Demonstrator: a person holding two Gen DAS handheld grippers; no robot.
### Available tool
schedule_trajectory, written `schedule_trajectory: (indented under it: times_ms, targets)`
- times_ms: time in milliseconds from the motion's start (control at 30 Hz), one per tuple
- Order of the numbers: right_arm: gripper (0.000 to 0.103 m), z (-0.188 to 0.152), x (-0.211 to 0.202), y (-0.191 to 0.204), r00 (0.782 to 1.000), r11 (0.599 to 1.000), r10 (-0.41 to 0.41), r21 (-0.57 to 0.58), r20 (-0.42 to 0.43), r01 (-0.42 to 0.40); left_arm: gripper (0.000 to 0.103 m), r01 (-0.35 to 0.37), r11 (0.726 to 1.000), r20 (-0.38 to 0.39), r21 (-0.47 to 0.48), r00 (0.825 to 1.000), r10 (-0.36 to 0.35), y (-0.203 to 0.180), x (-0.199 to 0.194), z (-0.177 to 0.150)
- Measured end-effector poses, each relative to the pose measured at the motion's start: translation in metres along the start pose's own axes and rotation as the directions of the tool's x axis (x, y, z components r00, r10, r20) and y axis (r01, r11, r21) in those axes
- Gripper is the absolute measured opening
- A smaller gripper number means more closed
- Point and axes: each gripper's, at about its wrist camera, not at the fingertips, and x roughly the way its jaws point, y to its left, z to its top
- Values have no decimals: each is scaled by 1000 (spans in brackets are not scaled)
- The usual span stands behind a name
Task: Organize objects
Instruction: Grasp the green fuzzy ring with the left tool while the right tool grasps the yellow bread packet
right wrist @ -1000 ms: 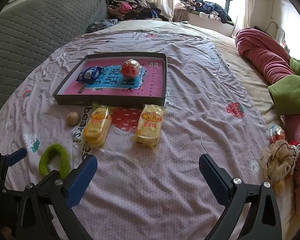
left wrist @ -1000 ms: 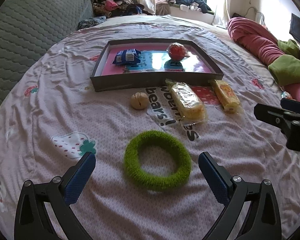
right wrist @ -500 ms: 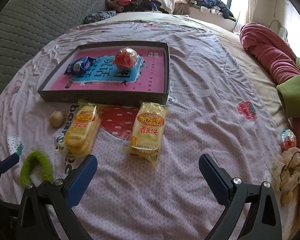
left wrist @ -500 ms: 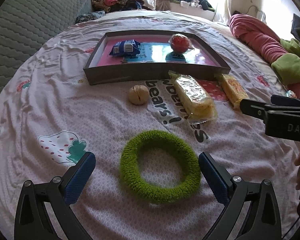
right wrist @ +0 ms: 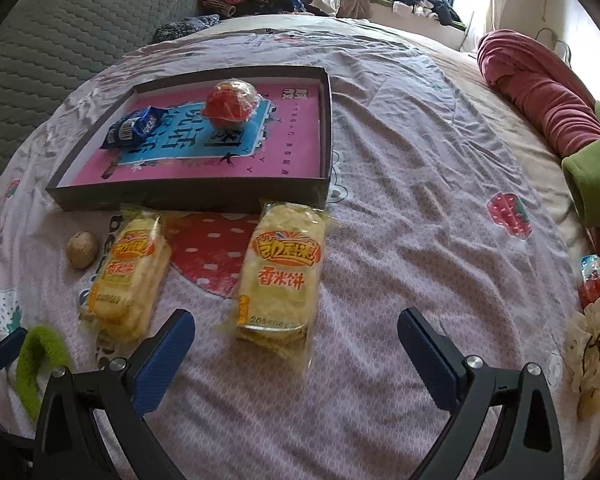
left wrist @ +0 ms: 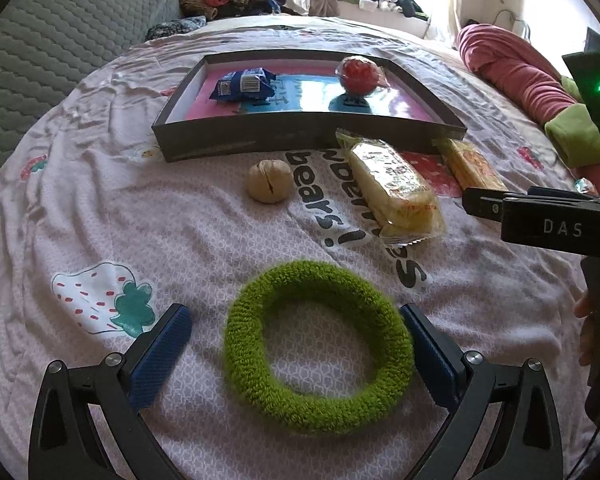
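A fuzzy green ring (left wrist: pixel 320 346) lies flat on the bedsheet between the open fingers of my left gripper (left wrist: pixel 296 344), its right edge close to the right pad. My right gripper (right wrist: pixel 296 354) is open just short of a yellow rice-cracker pack (right wrist: pixel 280 276). A second yellow pack (right wrist: pixel 126 276) and a walnut (right wrist: pixel 82 250) lie to its left. The dark tray (right wrist: pixel 192 196) with a pink floor holds a blue snack packet (right wrist: pixel 136 126) and a wrapped red ball (right wrist: pixel 230 100). In the left wrist view the right gripper (left wrist: pixel 540 218) shows at the right edge.
A rolled pink blanket (right wrist: pixel 540 88) and a green cloth (right wrist: pixel 592 180) lie along the right side. A wrapped candy (right wrist: pixel 594 280) and a cream scrunchie (right wrist: pixel 592 344) sit at the far right. A grey quilted headboard (left wrist: pixel 60 40) rises at left, clothes piled behind.
Both grippers have moved forward and lower. The green ring now sits between the left fingers, and the yellow pack has come close to the right fingers.
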Motion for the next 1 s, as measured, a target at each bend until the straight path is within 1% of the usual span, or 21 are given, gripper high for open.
schedule_trajectory:
  times_ms: [200,300,333,433,600,700,733,767,800,833,867,900,933,967,1000]
  targets:
    - [101,1,6,-2,1000,1000,1,7,-7,-1,102,-6,1000,1,-3,1000,6,0,2,2]
    - [92,2,6,-3,1000,1000,0,12,-3,0,102,-5,1000,2,-6,1000,5,1,2,2]
    - [92,2,7,-3,1000,1000,4,13,-5,-4,102,-3,1000,2,-6,1000,3,1,2,2]
    - [87,2,10,-3,1000,1000,11,12,-15,-11,102,1,1000,1,-5,1000,-1,1,2,2]
    - [74,3,12,1,1000,1000,15,4,-23,-15,94,15,1000,7,-1,1000,-15,0,-1,2]
    - [67,2,13,2,1000,1000,21,6,-23,-21,85,32,999,9,2,999,-32,-1,-3,2]
    - [65,2,12,3,999,1000,25,6,-22,-24,76,40,999,13,2,999,-40,-1,-4,2]
    - [60,2,12,3,999,1000,28,7,-20,-28,68,48,999,17,5,999,-48,-1,-6,1]
    - [54,2,12,4,999,999,32,7,-21,-32,67,50,999,15,8,999,-50,-2,-6,2]
    - [52,2,12,4,999,999,34,6,-23,-34,63,58,998,13,10,998,-58,-3,-7,2]
    - [52,2,12,4,999,999,35,6,-26,-35,59,66,998,10,8,998,-66,-3,-8,2]
    - [51,2,11,5,999,999,34,4,-27,-34,57,73,997,9,5,997,-74,-2,-8,2]
    - [51,2,11,5,999,999,34,2,-27,-34,53,78,997,11,4,997,-78,-2,-9,1]
    - [50,2,11,5,999,999,34,2,-26,-34,45,83,997,10,4,996,-83,-1,-10,1]
    - [50,1,10,4,999,999,36,5,-28,-36,41,87,996,9,1,996,-87,-1,-10,1]
